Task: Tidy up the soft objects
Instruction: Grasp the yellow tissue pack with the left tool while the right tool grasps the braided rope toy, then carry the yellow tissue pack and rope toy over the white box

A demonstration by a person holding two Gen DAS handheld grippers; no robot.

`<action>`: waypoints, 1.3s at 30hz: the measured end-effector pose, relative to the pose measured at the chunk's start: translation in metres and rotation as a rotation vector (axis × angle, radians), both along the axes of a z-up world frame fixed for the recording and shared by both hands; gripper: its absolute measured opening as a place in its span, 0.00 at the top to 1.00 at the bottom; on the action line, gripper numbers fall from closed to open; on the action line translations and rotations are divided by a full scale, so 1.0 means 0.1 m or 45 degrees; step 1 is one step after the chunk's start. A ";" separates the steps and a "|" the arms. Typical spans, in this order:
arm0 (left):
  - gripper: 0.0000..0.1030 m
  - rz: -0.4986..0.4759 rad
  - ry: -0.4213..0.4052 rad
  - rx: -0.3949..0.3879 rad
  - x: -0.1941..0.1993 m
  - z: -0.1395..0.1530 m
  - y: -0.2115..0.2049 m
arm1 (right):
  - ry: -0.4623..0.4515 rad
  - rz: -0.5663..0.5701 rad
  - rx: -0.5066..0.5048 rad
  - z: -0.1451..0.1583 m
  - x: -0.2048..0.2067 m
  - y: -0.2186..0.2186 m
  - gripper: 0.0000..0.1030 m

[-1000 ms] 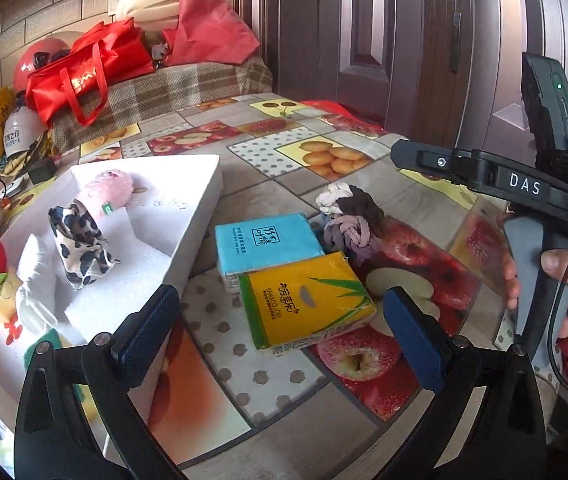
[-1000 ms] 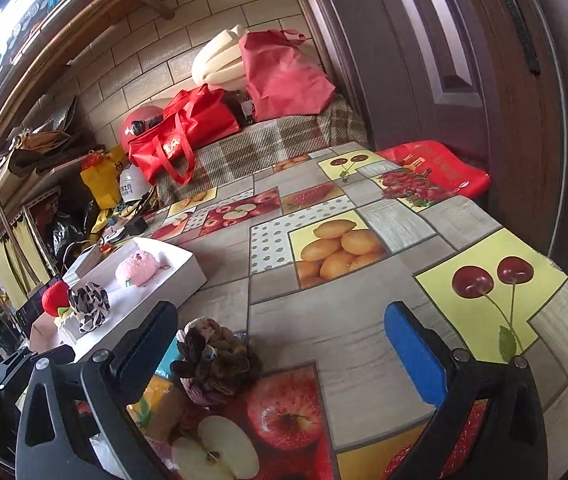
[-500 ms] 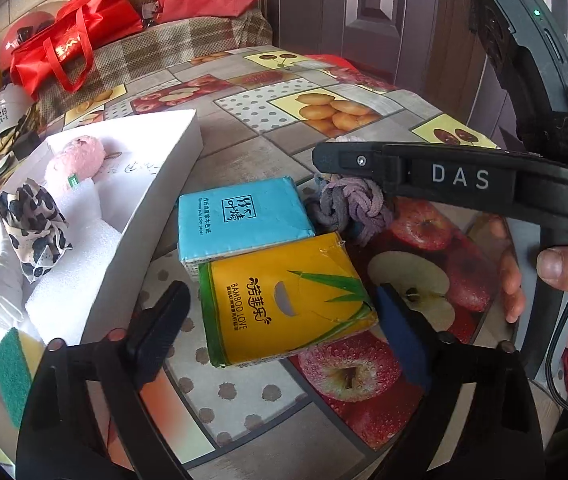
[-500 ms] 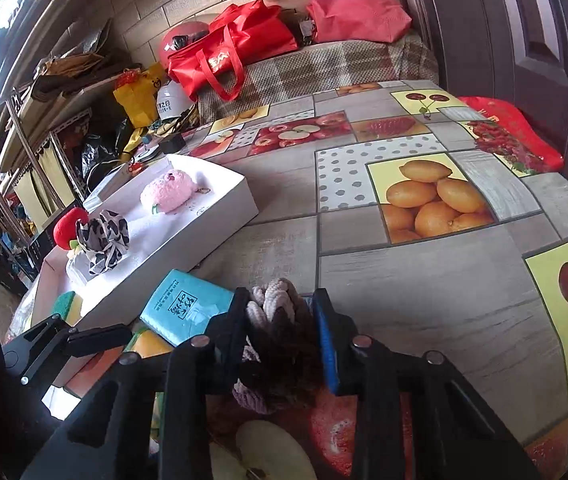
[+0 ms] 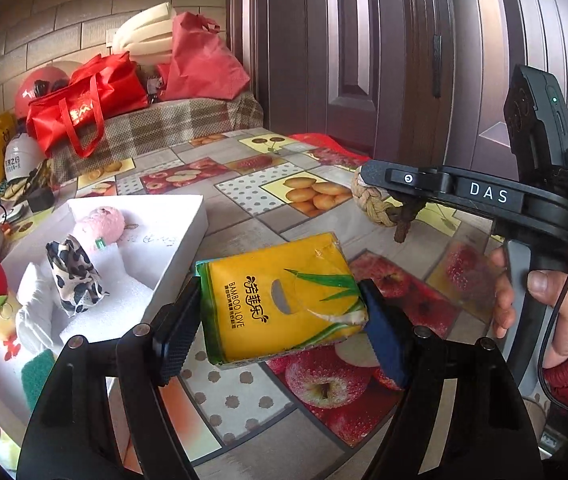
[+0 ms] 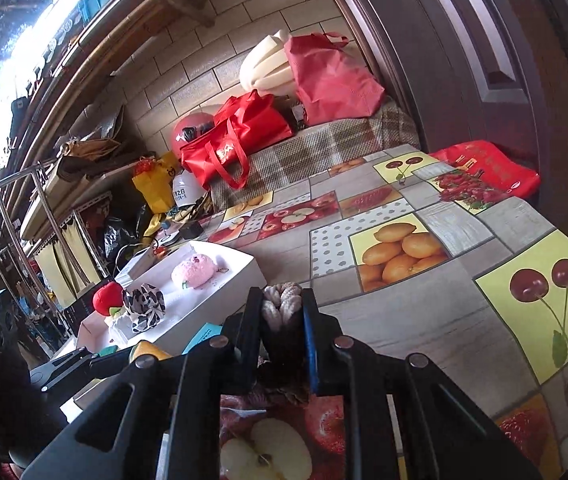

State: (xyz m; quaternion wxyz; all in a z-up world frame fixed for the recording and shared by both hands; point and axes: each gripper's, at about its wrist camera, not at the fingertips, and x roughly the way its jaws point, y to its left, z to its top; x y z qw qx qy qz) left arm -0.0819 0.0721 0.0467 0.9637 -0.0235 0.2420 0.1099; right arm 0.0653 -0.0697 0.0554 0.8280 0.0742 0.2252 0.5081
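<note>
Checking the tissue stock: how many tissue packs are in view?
2: a yellow tissue pack clamped in the left gripper, and a blue tissue pack beside the white box, mostly hidden.

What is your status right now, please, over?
Left gripper shut on yellow tissue pack, lifted. Right gripper shut on braided scrunchie. White tray ahead to the left, path open.

A fruit-printed vinyl tabletop (image 6: 436, 320) stretches toward a dark brown panelled door (image 5: 348, 48), with glossy red tote bags (image 6: 240, 136), a red helmet (image 5: 38, 88) and a plaid cloth (image 5: 172, 124) piled against the brick wall (image 6: 204, 60).
</note>
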 end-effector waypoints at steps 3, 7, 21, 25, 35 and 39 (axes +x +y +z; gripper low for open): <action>0.26 0.019 -0.057 -0.007 -0.06 0.04 0.03 | -0.066 -0.031 0.019 0.07 -0.14 -0.06 0.83; 0.26 0.104 -0.084 -0.045 -0.11 0.05 0.16 | -0.175 -0.048 0.010 0.13 -0.32 -0.05 0.83; 0.26 0.222 -0.152 -0.059 -0.24 0.07 0.28 | -0.310 -0.050 -0.037 0.14 -0.52 0.08 0.83; 0.26 0.231 -0.165 -0.054 -0.26 0.08 0.28 | -0.328 -0.044 -0.041 0.14 -0.58 0.10 0.83; 0.25 0.283 -0.201 -0.037 -0.37 0.10 0.31 | -0.355 -0.025 -0.050 0.14 -0.66 0.15 0.83; 0.25 0.294 -0.212 -0.035 -0.40 0.11 0.33 | -0.363 -0.014 -0.057 0.14 -0.69 0.19 0.83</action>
